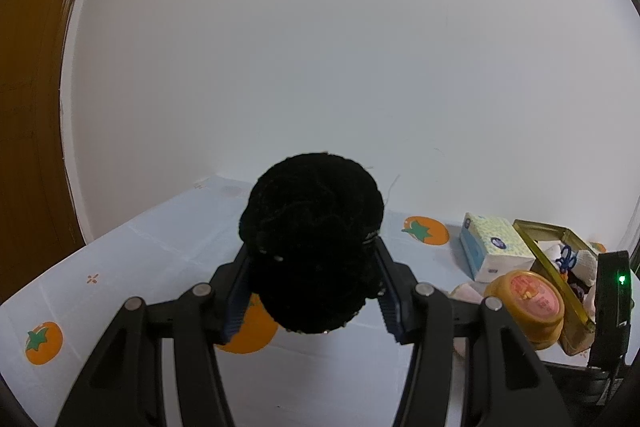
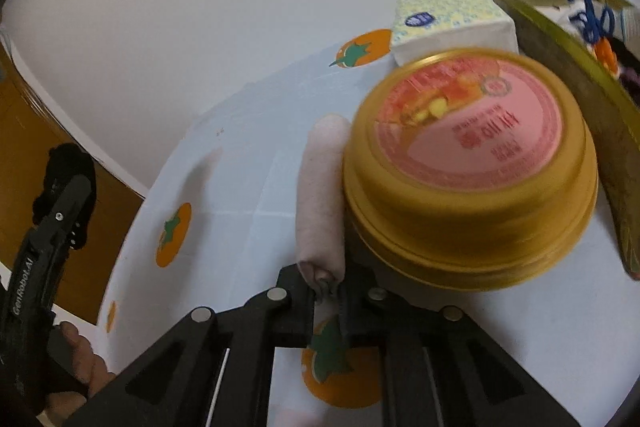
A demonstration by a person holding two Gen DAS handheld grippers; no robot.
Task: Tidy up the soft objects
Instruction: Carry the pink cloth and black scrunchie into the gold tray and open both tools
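Black bundle: fuzzy knitted yarn, matt. Round tin: glossy gold metal. Roll beside it: soft pinkish cloth. Counter cover: smooth.

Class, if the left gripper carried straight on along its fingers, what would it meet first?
The left gripper, shut on the black fuzzy ball, would probably meet the white wall first; depth is unclear.

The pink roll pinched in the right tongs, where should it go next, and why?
Probably lift it a little and carry it to the open gold tin. The right tongs are shut on the end of the pink roll, which lies against the round gold can. The tin beyond already holds other small things. The left tongs hold the black fluffy bundle in the air.
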